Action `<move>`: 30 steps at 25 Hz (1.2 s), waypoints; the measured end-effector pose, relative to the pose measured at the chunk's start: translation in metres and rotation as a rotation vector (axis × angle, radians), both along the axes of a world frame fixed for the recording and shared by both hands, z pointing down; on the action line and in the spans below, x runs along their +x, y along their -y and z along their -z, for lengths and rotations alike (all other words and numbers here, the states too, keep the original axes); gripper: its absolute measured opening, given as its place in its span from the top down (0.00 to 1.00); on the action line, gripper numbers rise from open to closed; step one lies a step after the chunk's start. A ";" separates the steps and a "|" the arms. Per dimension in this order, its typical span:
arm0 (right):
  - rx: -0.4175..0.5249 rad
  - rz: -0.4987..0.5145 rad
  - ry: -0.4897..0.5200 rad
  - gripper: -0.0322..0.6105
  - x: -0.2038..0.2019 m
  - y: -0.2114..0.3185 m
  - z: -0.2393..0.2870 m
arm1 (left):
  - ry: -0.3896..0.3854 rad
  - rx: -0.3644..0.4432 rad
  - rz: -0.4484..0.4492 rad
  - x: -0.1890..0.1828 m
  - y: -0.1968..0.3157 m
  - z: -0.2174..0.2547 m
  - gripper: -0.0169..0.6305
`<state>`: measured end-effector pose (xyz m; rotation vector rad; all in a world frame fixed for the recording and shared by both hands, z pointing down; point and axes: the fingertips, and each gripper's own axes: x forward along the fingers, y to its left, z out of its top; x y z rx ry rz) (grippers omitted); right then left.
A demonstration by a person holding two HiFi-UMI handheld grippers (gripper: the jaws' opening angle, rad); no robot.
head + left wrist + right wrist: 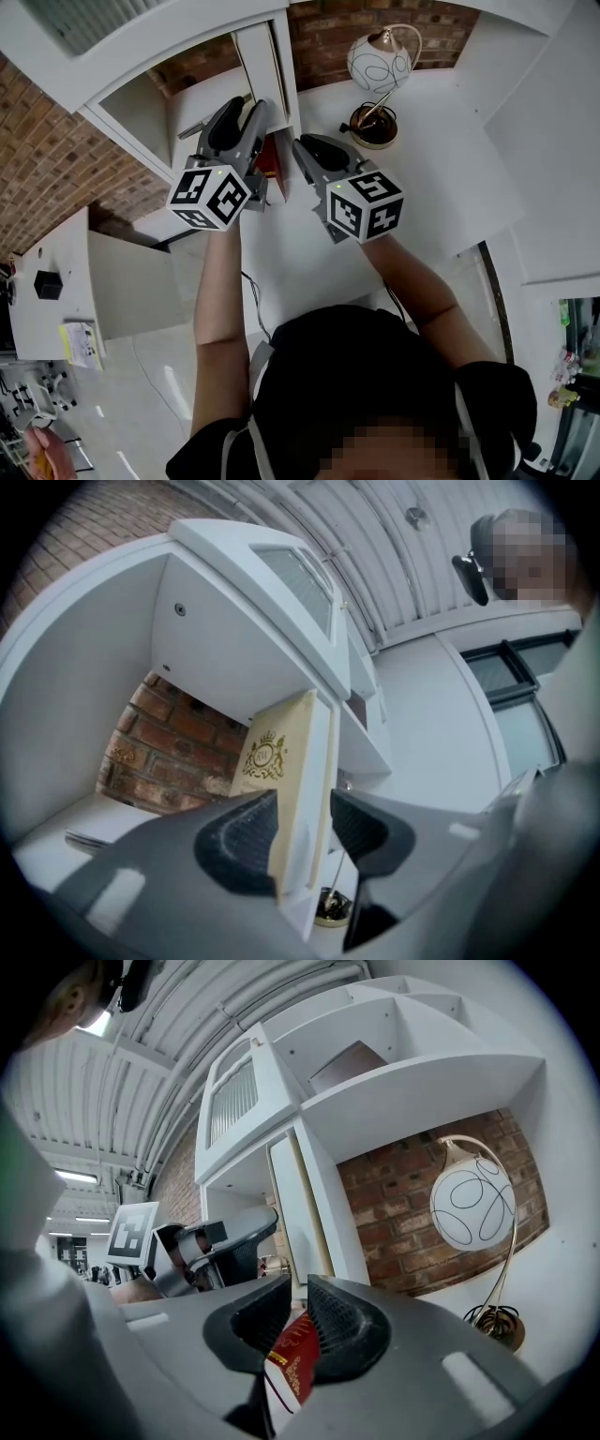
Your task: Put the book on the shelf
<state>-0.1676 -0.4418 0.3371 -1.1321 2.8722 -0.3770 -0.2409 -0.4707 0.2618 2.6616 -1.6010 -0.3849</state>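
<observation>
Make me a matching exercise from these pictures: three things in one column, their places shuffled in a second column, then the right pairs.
Things:
1. red book with gold lettering
2. cream book with gold crest
3. white globe lamp on a brass base

Places:
A. in front of the red brick wall, in no gripper
B. between the fingers of the left gripper
C. between the fingers of the right gripper

Pairs: 1-C, 2-B, 3-A.

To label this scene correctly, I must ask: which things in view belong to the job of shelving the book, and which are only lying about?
Job: book, shelf, left gripper, right gripper.
Lying about: globe lamp, black box, yellow leaflet.
</observation>
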 end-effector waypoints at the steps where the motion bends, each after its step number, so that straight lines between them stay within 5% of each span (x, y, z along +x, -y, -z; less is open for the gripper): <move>1: -0.003 0.001 0.001 0.87 0.001 -0.002 -0.001 | 0.008 0.005 0.000 0.002 -0.004 -0.001 0.72; 6: -0.009 -0.002 0.019 0.87 0.012 -0.014 -0.002 | 0.044 0.039 0.004 0.014 -0.032 -0.005 0.75; 12: -0.014 0.008 0.045 0.87 0.021 -0.035 -0.002 | 0.001 0.054 0.045 0.026 -0.073 -0.006 0.81; 30: -0.066 -0.011 0.018 0.95 0.072 -0.095 -0.022 | 0.068 -0.022 0.129 0.072 -0.156 -0.062 0.84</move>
